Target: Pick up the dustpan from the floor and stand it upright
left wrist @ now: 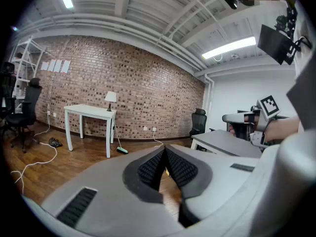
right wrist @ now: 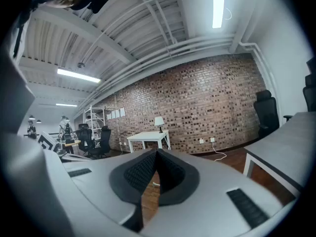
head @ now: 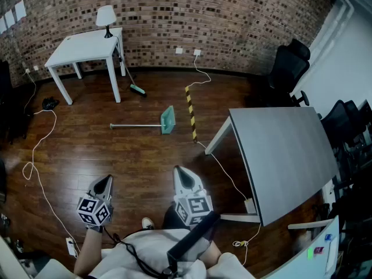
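Observation:
The teal dustpan (head: pixel 168 120) lies flat on the dark wooden floor in the head view, its long grey handle (head: pixel 135 125) stretched out to the left. Both grippers are held low near the person's body, well short of it. My left gripper (head: pixel 106 181) points toward the floor left of the handle, and its fingertips meet with nothing between them (left wrist: pixel 164 149). My right gripper (head: pixel 179 170) points roughly at the dustpan and is also shut and empty (right wrist: pixel 157 152). The dustpan cannot be made out in the two gripper views.
A broom (head: pixel 138 89) leans by the white table (head: pixel 81 51), which carries a lamp (head: pixel 106 17). A yellow-black strip (head: pixel 190 114) lies right of the dustpan. A grey table (head: pixel 285 156) fills the right side. Cables (head: pixel 35 150) trail on the floor; office chairs (head: pixel 290 68) stand far right.

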{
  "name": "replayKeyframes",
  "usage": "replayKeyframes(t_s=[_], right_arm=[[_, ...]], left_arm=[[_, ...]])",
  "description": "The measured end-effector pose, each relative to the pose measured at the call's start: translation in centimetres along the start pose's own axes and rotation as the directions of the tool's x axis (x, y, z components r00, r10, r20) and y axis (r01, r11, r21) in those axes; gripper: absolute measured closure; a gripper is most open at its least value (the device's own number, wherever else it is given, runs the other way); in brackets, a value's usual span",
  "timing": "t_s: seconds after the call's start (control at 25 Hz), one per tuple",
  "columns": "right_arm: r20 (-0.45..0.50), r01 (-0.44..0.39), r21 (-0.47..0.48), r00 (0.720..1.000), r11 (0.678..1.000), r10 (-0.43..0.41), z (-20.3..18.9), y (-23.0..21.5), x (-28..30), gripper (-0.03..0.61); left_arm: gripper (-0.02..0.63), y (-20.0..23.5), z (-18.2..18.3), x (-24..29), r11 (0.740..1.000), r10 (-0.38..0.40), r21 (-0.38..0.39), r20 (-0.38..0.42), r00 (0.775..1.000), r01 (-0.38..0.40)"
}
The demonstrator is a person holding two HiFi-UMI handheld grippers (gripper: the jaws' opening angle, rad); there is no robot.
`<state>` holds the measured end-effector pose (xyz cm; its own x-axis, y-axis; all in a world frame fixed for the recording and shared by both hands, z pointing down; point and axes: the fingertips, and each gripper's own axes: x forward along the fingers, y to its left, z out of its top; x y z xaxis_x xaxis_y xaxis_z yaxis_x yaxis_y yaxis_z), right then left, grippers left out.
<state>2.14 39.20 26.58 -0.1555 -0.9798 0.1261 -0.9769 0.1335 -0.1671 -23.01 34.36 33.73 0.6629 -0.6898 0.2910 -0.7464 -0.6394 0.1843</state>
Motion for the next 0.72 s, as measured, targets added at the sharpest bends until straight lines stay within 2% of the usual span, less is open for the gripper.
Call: replayKeyframes(t_s=[0.16,0.36,0.52,0.72], right_arm=[[-0.043,0.000,0.017,0.999,1.000,0.001,-1.1,0.1,0.9,0.588],[-0.028,0.014,0.031,1.000,0.999,-0.013,-1.2,-1.4,4.7,0.588],[-0.014,-0.007,0.038,1.000,0.999,0.008,-1.0,-3.8,10.5,0.588],[-0.005,-0.037,0.045,0.999,0.998,0.038,0.6,-9.2,19.5,0.588]], left_arm=[[0.618,1.9,0.1,0.5,1.000,0.024,0.020,-0.005,1.000,-0.024],[0.618,4.6,1.2,3.5,0.999,0.045,0.013,0.000,0.999,-0.045],[0.618,6.5,2.5,8.4,0.998,0.052,0.039,-0.013,0.999,-0.051],[0.618,9.2,6.2,17.7,0.996,0.073,0.054,-0.009,0.997,-0.073]])
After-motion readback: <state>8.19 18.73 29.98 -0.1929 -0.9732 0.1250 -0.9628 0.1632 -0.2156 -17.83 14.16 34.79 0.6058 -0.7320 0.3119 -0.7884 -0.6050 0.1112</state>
